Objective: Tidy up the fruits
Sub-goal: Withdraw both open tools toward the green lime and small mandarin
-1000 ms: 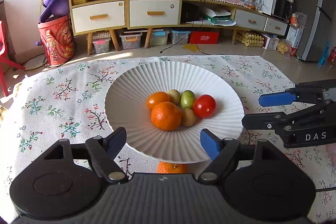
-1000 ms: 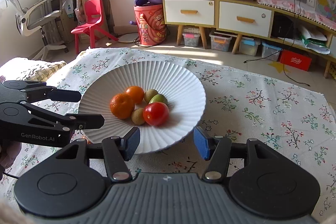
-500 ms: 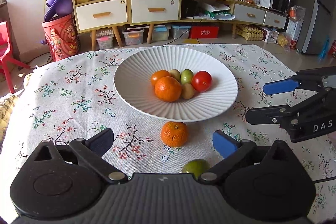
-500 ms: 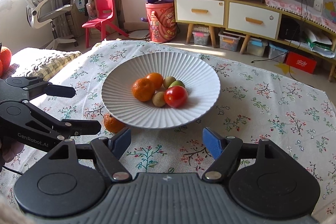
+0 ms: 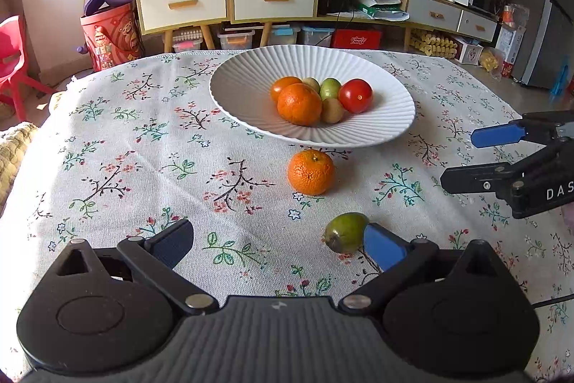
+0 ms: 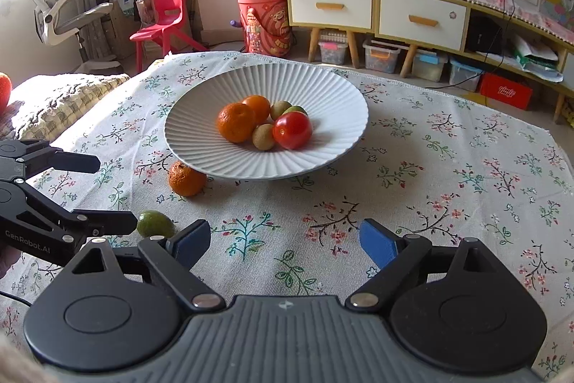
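Left wrist view: left gripper (image 5: 278, 241) jaws spread wide, empty | white bowl (image 5: 247, 106) on floral cloth (image 5: 118, 146) holding fruit | loose mandarin (image 5: 310, 172) just before bowl | green fruit (image 5: 345, 232) beside left gripper's right pad | right gripper (image 6: 285, 243) opening, empty

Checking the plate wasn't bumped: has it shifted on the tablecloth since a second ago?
Cannot tell; both cameras pulled back. The plate keeps its place beside the tablecloth's printed branches.
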A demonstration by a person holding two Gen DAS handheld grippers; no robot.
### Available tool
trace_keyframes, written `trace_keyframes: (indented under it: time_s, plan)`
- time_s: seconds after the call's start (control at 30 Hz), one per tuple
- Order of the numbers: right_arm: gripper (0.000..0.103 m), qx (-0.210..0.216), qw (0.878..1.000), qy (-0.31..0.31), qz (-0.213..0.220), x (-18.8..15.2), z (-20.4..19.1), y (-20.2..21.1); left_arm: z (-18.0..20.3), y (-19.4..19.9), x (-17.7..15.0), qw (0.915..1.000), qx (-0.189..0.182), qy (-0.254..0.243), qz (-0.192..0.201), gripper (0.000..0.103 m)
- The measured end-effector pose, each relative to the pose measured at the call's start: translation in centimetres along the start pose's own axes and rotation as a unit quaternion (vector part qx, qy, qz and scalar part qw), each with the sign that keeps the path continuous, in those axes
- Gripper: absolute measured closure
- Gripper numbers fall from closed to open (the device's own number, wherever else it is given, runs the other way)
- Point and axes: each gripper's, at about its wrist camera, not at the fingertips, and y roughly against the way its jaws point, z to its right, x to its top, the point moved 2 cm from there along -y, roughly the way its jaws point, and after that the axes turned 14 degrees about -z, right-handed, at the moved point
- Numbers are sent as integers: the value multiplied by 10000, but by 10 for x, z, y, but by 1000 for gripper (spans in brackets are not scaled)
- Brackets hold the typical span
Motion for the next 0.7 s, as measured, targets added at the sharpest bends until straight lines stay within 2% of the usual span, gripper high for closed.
trace_keyframes:
  time_s: [0.4, 0.5, 0.57, 0.7]
  plan:
    - [9, -111, 9994, 56, -308, -17, 2, -15, 11, -10, -12, 9998, -163, -56, 121, 12]
    - [9, -112, 9994, 56, -323, -18, 3, -16, 14, -11, -11, 9995, -275, -95, 135, 22]
    - [8, -117, 9994, 59, -322, -18, 2, -15, 17, -11, -12, 9991, -365, -152, 144, 35]
    - [8, -123, 9994, 66, -321, -18, 2, -15, 22, -11, -11, 9980, -560, -243, 161, 52]
